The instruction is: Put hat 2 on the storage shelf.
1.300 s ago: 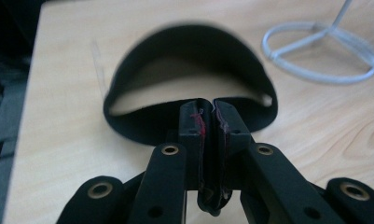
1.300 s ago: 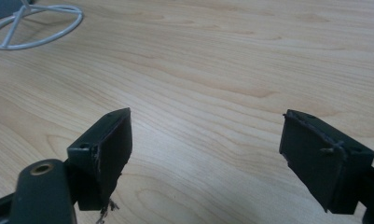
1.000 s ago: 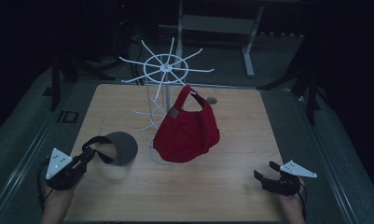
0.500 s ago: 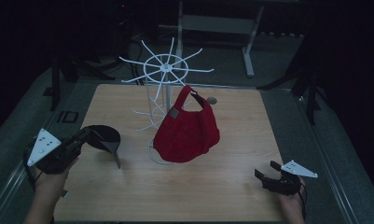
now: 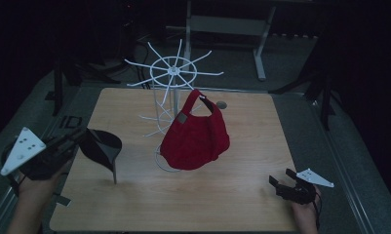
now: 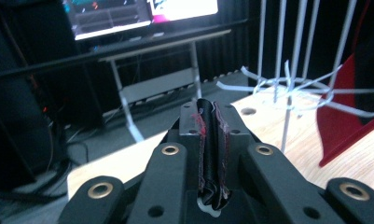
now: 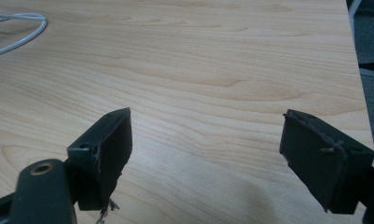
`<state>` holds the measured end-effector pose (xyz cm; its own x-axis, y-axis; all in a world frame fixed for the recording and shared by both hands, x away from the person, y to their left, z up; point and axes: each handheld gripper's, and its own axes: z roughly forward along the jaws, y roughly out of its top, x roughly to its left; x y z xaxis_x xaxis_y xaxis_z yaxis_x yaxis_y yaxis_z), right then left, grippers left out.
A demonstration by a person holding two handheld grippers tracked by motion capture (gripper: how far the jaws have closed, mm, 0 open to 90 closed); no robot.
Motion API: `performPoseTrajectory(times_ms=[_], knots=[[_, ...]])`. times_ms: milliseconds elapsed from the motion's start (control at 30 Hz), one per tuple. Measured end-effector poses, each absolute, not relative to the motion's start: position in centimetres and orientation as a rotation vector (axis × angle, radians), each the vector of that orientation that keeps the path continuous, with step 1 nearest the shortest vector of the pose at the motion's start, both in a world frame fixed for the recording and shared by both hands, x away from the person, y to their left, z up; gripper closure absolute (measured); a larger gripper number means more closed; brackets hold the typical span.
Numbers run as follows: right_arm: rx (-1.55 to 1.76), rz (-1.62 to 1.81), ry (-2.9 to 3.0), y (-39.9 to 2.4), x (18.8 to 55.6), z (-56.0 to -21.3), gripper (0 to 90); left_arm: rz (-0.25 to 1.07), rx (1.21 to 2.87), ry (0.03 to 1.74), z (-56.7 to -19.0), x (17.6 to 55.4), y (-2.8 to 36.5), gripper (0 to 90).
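Note:
My left gripper is at the table's left edge, raised off the top, shut on a black floppy cap whose strap dangles to the wood. In the left gripper view the jaws pinch a thin fold of black fabric. A red cloth bag hangs by its handle on a white wire rack at the table's middle; both the rack and the bag stand to the cap's right. My right gripper stays low at the front right corner, open over bare wood.
The wooden table has a small round hole near its far edge. The rack's wire base ring lies on the wood. A metal-legged desk with lit screens stands behind the table, and dark stands flank it.
My left gripper has lifted the black cap off the table and drawn it leftward; the cap now hangs with its strap trailing down. The right gripper has kept still.

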<state>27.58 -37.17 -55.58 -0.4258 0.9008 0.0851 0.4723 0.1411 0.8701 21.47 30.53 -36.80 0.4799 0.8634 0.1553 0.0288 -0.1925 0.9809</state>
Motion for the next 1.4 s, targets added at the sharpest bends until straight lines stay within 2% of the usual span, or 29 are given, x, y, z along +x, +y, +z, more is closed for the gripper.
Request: performPoseTrajectory(times_ms=[467, 700, 1033, 1400], knots=[[1.318, 1.245, 1.963, -37.3, 27.5, -55.6, 16.9, 0.93, 1.535, 0.594, -30.0, 21.2, 28.8, 83.6], [1.316, 1.244, 1.966, -37.2, 27.5, -55.6, 16.9, 0.901, 1.507, 0.529, -28.1, 21.3, 27.9, 83.5], [1.316, 1.25, 1.967, -37.3, 27.4, -55.6, 16.9, 0.874, 1.507, 0.46, -25.2, 23.6, 25.1, 83.5], [1.315, 1.249, 1.969, -37.3, 27.4, -55.6, 16.9, 0.835, 1.518, 0.425, -23.8, 25.2, 22.7, 83.4]])
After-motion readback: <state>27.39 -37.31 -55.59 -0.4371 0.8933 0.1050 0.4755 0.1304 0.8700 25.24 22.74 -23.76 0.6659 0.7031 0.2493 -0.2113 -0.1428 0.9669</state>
